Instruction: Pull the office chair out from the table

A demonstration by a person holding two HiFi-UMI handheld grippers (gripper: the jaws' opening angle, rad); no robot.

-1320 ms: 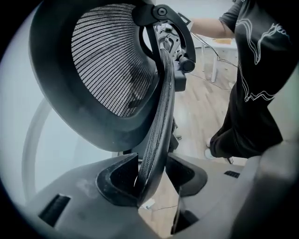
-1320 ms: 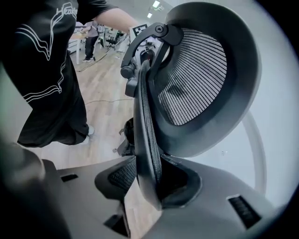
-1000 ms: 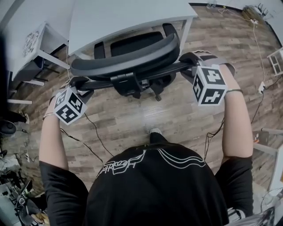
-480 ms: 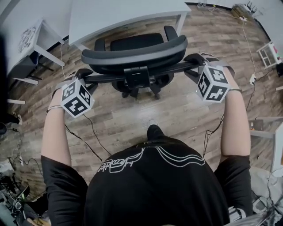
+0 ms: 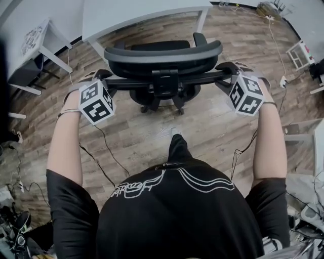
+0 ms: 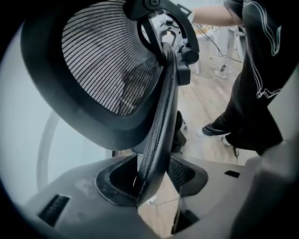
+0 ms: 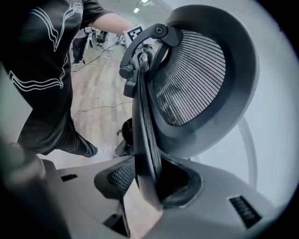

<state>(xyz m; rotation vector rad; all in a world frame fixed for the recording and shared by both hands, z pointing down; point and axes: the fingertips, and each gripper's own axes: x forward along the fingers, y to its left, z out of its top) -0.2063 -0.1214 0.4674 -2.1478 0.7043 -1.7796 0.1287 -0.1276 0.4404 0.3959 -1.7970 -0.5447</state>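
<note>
We pinch office chair [image 5: 162, 55] by backrest rim: left tool [image 6: 149, 182] on one edge, right tool [image 7: 145, 179] on other. Chair stands just off counter [image 5: 131, 15]. Risk — uneven tug could swivel seat, thin rim slips from our grip.

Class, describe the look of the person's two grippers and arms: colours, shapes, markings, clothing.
The left gripper and right gripper each have a grey body with black textured pads and a white cube printed with black square markers. Thin dark cables trail from them. The shirt is black, short-sleeved, with white line print.
</note>
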